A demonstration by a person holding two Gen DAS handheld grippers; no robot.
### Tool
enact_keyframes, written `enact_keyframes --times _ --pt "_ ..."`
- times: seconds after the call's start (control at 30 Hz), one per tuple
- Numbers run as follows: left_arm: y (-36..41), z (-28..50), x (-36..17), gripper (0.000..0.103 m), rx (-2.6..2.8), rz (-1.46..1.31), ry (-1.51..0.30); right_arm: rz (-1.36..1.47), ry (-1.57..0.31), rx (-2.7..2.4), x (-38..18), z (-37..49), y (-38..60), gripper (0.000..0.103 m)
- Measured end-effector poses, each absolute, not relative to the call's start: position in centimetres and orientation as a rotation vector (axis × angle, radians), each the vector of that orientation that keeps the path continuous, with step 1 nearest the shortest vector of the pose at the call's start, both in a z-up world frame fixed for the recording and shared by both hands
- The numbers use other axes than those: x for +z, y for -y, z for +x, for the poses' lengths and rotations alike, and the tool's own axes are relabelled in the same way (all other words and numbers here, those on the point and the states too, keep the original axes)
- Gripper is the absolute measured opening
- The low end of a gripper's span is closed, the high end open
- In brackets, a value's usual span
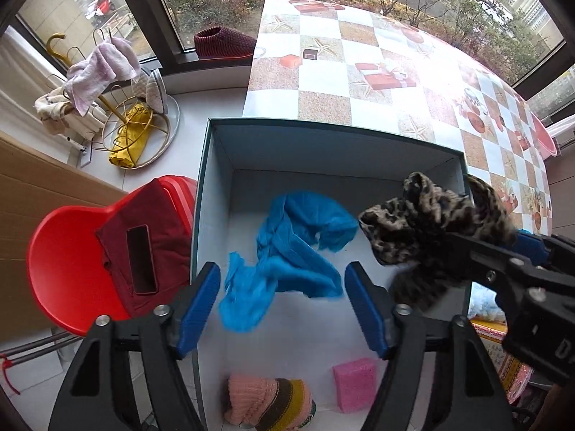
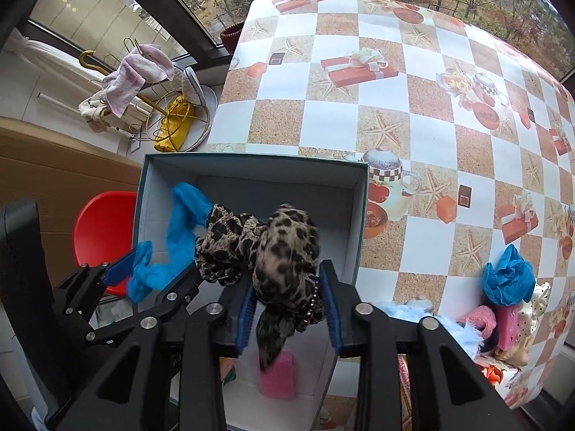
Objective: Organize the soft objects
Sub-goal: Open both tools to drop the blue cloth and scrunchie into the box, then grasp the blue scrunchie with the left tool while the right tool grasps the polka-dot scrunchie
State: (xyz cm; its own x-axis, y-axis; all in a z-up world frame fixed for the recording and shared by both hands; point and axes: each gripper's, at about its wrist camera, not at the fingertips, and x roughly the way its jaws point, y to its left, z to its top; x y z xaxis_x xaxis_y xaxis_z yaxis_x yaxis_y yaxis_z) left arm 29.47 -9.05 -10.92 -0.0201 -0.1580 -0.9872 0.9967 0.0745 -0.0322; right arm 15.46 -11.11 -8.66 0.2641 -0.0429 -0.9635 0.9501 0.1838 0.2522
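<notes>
Here, a desk covered in a checkered cloth printed with starfish, gift boxes and teapots stands against large windows that look out on trees and a road. Beside it, on the floor, are a red plastic chair with a dark red cloth draped over it, and a gold wire stand hung with pale towels above a yellow bundle.

An open box, dark teal outside and white inside, sits at the desk's near corner. Inside it lie a blue cloth, a pink sponge and a knitted pink, brown and yellow piece near the front wall. The blue cloth is crumpled and blurred, stretching roughly from the box's back toward its front left.

The left tool points down into the box with its blue pads spread wide on either side of the blue cloth, not pressing it. The right tool is over the box's right side, with a leopard-print scarf bunched between its partly parted pads; the scarf's tail hangs down toward the sponge, and whether the pads press it cannot be told.

At the desk's right edge sits a pile of soft things: blue cloth, pink knit, pale blue fluff and dotted fabric.
</notes>
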Motion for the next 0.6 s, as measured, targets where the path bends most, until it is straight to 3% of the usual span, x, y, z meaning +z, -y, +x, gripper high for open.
enact_keyframes --times 0.03,0.07,0.13,0.17,0.23,0.6 --pt "9.0 29.4 -10.8 0.082 -1.243 1.023 -1.141 1.146 -1.036 -0.922 -8.4 15.3 11.1 0.074" --pt "8.9 29.4 -10.7 0.083 -1.244 1.020 -1.134 1.149 -1.024 -0.926 -8.2 15.1 11.1 0.081" --pt "8.7 29.4 -10.4 0.091 -1.243 1.014 -1.132 1.156 -1.000 -0.928 -7.6 14.6 11.1 0.081" --pt "8.6 29.3 -10.3 0.100 -1.243 1.013 -1.135 1.163 -0.994 -0.924 -7.3 14.4 11.1 0.087" --pt "8.5 29.2 -9.9 0.102 -1.254 1.002 -1.144 1.179 -0.982 -0.919 -6.8 13.8 11.0 0.102" --pt "7.4 25.7 -5.9 0.102 -1.431 0.955 -1.220 1.241 -0.850 -0.964 -1.4 4.3 9.4 0.102"
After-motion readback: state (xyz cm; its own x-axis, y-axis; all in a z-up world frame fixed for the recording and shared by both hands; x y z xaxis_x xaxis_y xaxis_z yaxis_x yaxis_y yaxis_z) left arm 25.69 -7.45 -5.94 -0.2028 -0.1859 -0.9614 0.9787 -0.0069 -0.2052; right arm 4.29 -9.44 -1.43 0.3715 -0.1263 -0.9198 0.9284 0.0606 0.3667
